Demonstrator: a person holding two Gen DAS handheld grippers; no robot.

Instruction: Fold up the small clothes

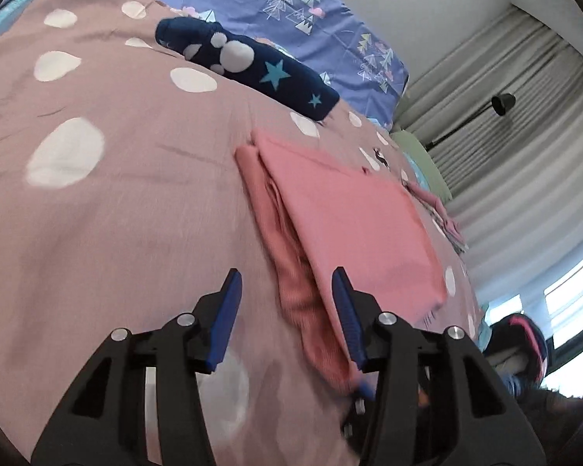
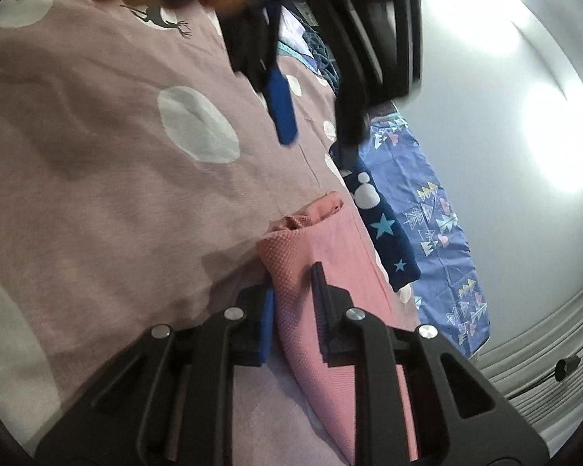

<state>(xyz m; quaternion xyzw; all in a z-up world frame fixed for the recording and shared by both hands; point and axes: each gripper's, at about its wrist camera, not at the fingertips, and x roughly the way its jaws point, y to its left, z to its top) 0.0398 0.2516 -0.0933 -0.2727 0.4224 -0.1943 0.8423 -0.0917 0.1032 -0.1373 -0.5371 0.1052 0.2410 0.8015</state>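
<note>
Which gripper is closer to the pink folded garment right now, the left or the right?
Right. The right gripper has its jaws around the near edge of the pink folded garment, seemingly pinching it. The left gripper hangs open just above the same garment's ribbed edge, gripping nothing.

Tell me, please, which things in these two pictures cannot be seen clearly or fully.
- Left wrist view: near end of the pink garment is hidden behind the left gripper.
- Right wrist view: the left gripper is motion-blurred; its top is cut off by the edge.
- Right wrist view: the navy star garment is partly covered by it.
- Right gripper: pad contact with the pink fold is unclear.
</note>
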